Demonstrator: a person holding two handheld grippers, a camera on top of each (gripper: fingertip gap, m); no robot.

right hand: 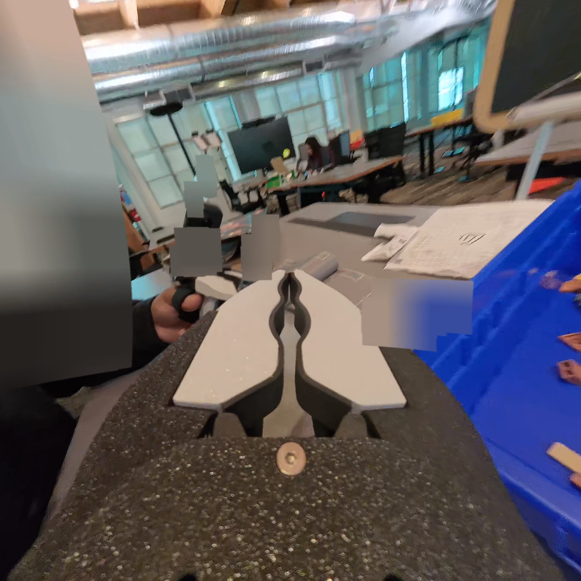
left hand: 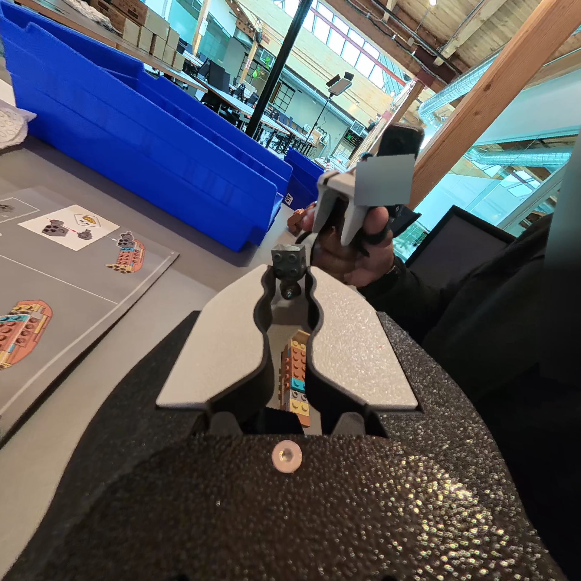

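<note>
At the centre of the left wrist view, the left tongs (left hand: 288, 270) grip a dark grey studded brick (left hand: 288, 261) at its sides, raised above the table (left hand: 195, 283). Lower in that frame, a partly built orange-and-tan brick model (left hand: 297, 374) lies below them. An instruction booklet (left hand: 78, 267) lies open at left, before blue bins (left hand: 141, 141). In the right wrist view, the right tongs (right hand: 289, 276) are closed with nothing visible between them.

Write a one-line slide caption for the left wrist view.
Left tongs grip a dark grey studded brick above a grey table, beside an instruction booklet and blue bins.
</note>
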